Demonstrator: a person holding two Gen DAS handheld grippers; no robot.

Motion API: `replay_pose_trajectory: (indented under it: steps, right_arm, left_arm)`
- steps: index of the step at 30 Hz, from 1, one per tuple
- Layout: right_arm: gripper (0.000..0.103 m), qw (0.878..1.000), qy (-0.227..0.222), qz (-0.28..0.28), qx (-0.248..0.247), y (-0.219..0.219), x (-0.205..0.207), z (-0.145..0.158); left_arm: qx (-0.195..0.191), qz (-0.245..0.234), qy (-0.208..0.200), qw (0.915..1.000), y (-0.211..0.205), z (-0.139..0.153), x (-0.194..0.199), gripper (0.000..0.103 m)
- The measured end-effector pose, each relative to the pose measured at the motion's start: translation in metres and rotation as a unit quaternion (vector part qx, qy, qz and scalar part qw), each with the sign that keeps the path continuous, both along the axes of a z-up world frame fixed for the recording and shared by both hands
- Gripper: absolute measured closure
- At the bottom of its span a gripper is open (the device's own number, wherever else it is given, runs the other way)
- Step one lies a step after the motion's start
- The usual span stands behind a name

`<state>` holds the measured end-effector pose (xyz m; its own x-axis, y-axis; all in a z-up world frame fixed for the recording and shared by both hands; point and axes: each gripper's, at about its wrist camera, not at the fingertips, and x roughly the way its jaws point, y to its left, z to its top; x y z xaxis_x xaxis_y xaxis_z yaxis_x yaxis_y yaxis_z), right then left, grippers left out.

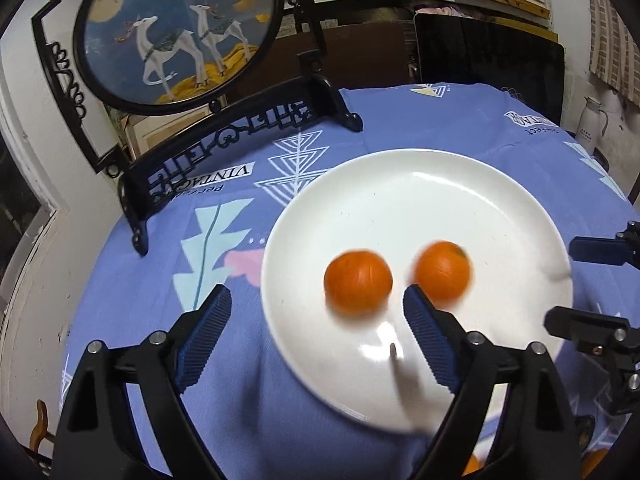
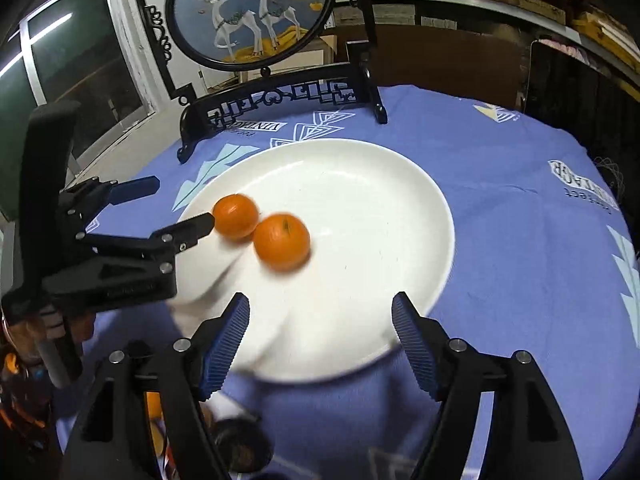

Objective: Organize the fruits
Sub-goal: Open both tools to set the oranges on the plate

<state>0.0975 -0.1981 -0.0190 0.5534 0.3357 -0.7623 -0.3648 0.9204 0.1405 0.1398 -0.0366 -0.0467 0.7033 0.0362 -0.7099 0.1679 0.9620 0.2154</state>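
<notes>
Both grippers stand released, nothing between their pads: left gripper (image 1: pixel 318 304) and right gripper (image 2: pixel 320 312) over the plate's near rim. Two oranges, one (image 2: pixel 235 216) touching the other (image 2: pixel 282 242), sit left of centre on the white plate (image 2: pixel 380 208), which lies mid-tablecloth (image 2: pixel 520 240).

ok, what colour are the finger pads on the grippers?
Dark blue, ribbed, on black fingers. Clearest in the left wrist view on the left gripper's pads.
</notes>
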Motion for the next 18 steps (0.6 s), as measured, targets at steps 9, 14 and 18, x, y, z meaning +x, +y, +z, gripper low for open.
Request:
replay_pose_trajectory:
  steps: [9, 14, 18]
  right_arm:
    - [0.023, 0.999, -0.02, 0.026, -0.015, -0.008, -0.097, 0.02]
    - [0.022, 0.998, -0.027, 0.045, -0.023, -0.009, -0.154, 0.014]
    - [0.022, 0.995, -0.004, 0.097, 0.016, 0.02, -0.183, 0.004]
  left_arm:
    - [-0.005, -0.033, -0.038, 0.9987, 0.015, 0.027, -0.089, 0.009]
    - [-0.003, -0.037, -0.043, 0.9984, 0.032, 0.03, -0.133, 0.009]
    - [-0.014, -0.008, -0.034, 0.9993, 0.056, 0.027, -0.15, 0.009]
